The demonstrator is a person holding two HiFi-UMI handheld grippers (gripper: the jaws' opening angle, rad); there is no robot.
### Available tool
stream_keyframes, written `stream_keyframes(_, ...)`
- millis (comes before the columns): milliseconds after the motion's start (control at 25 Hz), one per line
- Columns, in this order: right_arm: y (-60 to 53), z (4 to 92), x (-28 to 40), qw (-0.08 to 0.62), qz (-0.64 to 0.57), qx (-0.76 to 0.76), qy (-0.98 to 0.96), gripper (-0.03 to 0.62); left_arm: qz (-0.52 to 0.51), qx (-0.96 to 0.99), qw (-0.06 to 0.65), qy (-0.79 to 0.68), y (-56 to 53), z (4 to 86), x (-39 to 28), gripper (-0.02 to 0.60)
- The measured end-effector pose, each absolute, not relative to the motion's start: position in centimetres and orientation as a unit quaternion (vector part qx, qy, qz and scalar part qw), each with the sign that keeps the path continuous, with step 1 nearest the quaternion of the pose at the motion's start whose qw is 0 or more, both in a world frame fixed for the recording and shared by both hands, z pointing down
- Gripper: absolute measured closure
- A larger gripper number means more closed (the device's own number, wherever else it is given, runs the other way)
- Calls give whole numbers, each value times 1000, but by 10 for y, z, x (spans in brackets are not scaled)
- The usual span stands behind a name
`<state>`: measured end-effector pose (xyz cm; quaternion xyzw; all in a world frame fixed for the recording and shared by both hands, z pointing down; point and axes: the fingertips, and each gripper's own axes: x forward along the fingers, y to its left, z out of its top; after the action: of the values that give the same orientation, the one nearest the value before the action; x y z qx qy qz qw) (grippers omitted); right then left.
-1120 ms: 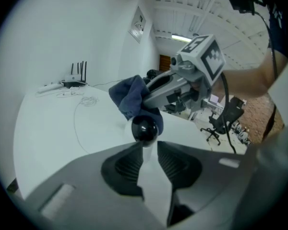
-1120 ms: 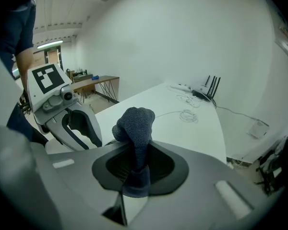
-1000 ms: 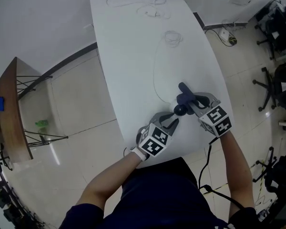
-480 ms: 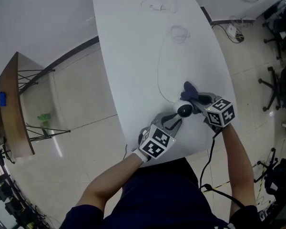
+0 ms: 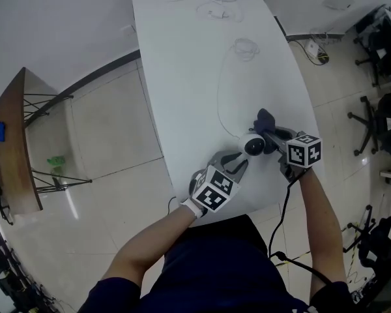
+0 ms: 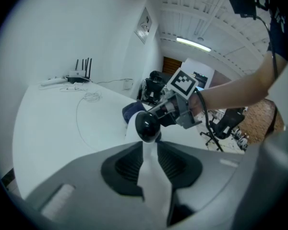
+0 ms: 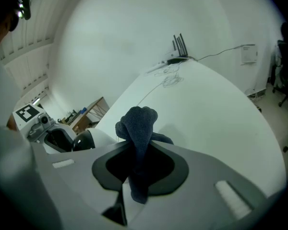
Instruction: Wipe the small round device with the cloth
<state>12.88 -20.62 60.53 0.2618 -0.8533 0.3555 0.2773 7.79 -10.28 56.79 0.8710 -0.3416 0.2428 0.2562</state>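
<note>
- Blue cloth, clamped by our right gripper, sits just beside the small round device.
- Our left gripper pinches its white stem by the table's near edge.

Worktop: long, white, round-cornered; runs away towards the far wall
Cable: thin, white; lies in loops along the worktop
Router: upright dark antennas; stands at the far end of the worktop
Wall: plain white; dark skirting strip at its foot
Floor: pale glossy tiles
Side table: brown wooden top on thin dark legs; left of the worktop; small blue item on top
Chairs: black office chairs; right of the worktop
Light: lit tube on the ceiling
</note>
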Motion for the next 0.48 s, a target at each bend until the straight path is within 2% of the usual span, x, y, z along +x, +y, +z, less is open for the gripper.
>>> stream_keyframes(160, -209, 560, 150, 219, 317, 331, -861, 530, 236, 874, 249, -344, -92, 561, 71, 488)
stream_keyframes(240, -202, 532, 152, 216, 267, 346, -873, 530, 231, 877, 245, -344, -88, 556, 69, 488)
stream_keyframes(480, -163, 478, 107, 338, 7, 271, -901, 530, 221, 889, 224, -334, -90, 543, 67, 488)
